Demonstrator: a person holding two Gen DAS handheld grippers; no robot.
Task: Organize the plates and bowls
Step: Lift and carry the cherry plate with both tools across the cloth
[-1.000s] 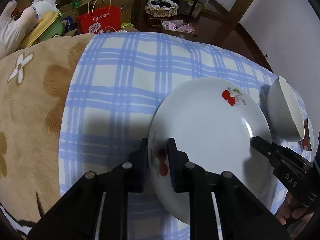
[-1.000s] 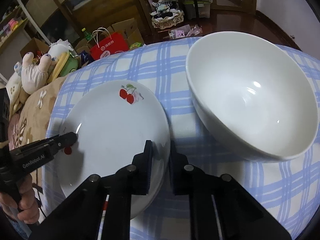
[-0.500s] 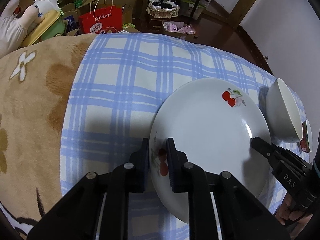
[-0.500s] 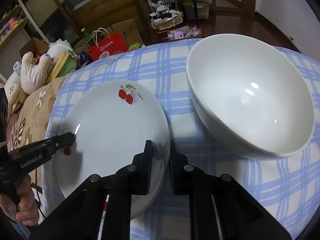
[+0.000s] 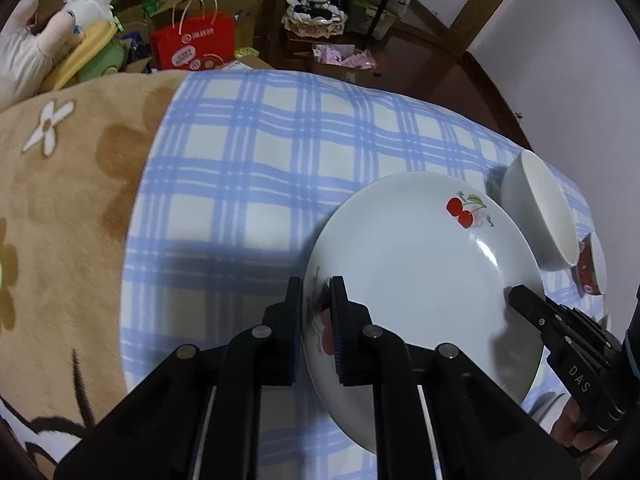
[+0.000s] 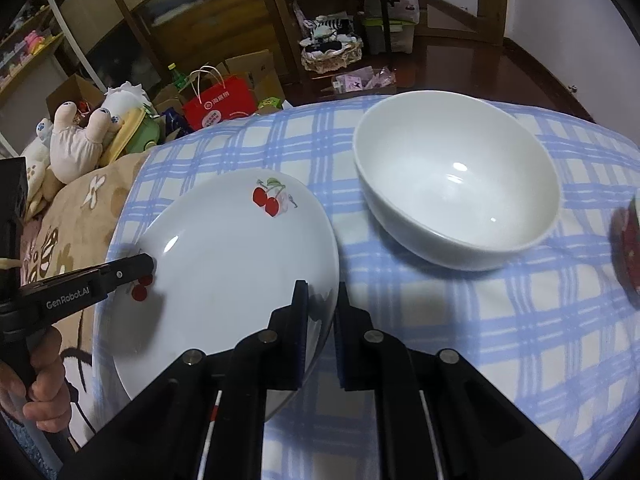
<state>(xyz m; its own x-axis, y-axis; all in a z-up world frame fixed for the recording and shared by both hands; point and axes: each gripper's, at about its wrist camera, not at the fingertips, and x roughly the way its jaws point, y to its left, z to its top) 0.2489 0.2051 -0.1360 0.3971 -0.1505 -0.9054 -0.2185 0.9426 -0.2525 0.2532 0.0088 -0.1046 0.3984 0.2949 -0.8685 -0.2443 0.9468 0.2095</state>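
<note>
Plate: a white plate [image 5: 412,280] with cherry prints was held at two opposite rim edges, tilted above the blue-checked cloth [image 5: 260,168]; in the right wrist view the same plate [image 6: 224,280] was seen just left of the bowl.
Left hand-held gripper: the left hand-held gripper [image 5: 316,320] was clamped on the near rim of the plate, over a cherry print, with one pad on each face of the rim; its jaws were closing slightly.
Right hand-held gripper: the right hand-held gripper [image 6: 322,328] was clamped on the opposite rim of the plate, a pad on each side of the edge.
Bowl: a large white bowl [image 6: 456,184] was seen on the checked cloth, near the plate but apart from it, and empty.
Small dish: a red-patterned dish [image 5: 590,268] was partly seen beyond the bowl; its details could not be told.
Surface: the cloth was laid over a tan flowered blanket [image 5: 60,184].
Background: a red paper bag [image 6: 220,104] and plush toys [image 6: 84,136] were seen beyond the blanket's far edge.
Person: a hand [image 6: 36,384] was seen gripping the left gripper's handle.
</note>
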